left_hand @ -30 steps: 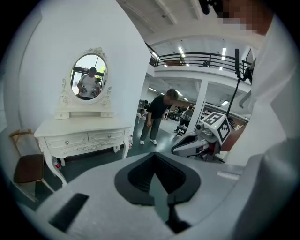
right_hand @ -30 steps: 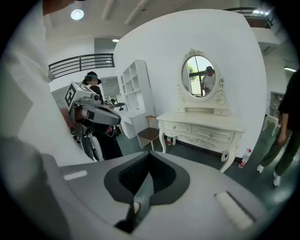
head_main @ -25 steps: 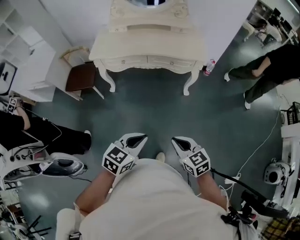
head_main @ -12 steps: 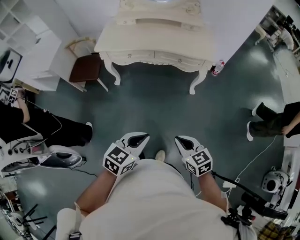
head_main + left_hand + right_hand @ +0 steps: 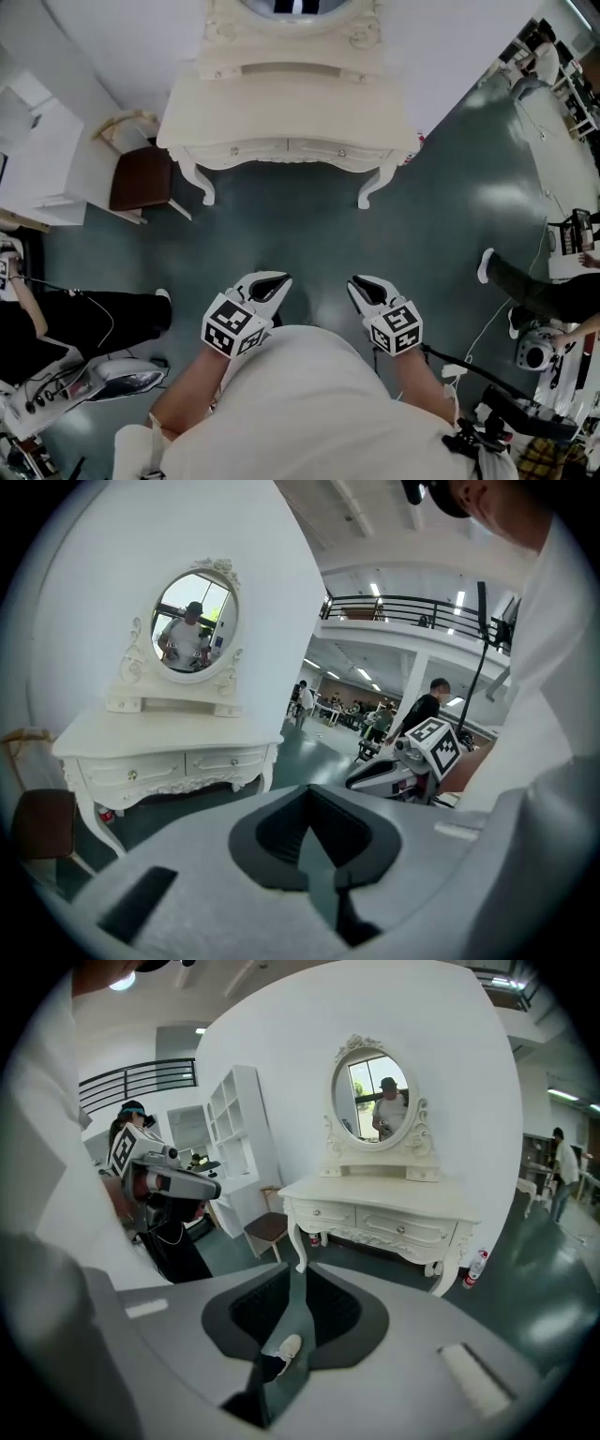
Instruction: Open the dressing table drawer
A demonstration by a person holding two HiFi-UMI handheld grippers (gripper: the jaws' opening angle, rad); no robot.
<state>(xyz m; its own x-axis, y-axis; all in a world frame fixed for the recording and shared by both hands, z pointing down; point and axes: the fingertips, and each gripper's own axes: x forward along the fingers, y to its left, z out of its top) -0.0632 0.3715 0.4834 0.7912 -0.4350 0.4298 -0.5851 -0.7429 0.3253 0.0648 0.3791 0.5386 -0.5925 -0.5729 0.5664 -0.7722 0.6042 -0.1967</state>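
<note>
1. Head view: I hold my left gripper [image 5: 265, 284] and right gripper [image 5: 367, 289] side by side, low in front of my body and above the dark green floor [image 5: 300, 244]. Both point at the cream dressing table [image 5: 291, 103], which stands well apart from them against the white wall. Its two drawers [image 5: 286, 148] are flush with the front. A brown-seated chair [image 5: 139, 178] stands just beside the table's left leg.

2. Left gripper view: my left fingers are unclenched. A narrow slit shows between the pads [image 5: 281, 832], with only floor visible through it, so they grasp nothing. The dressing table [image 5: 169, 733] with its oval mirror [image 5: 195, 621] stands ahead to the left, with both drawers [image 5: 183, 766] closed. My right gripper [image 5: 412, 761] shows to the right.

3. Right gripper view: my right jaws are opening and nothing is held between them. Through the gap I see the floor and my light shoe [image 5: 286, 1346]. The dressing table [image 5: 384, 1194] stands ahead, drawers [image 5: 375, 1222] closed, with a bottle [image 5: 473, 1267] by its right leg.
</note>
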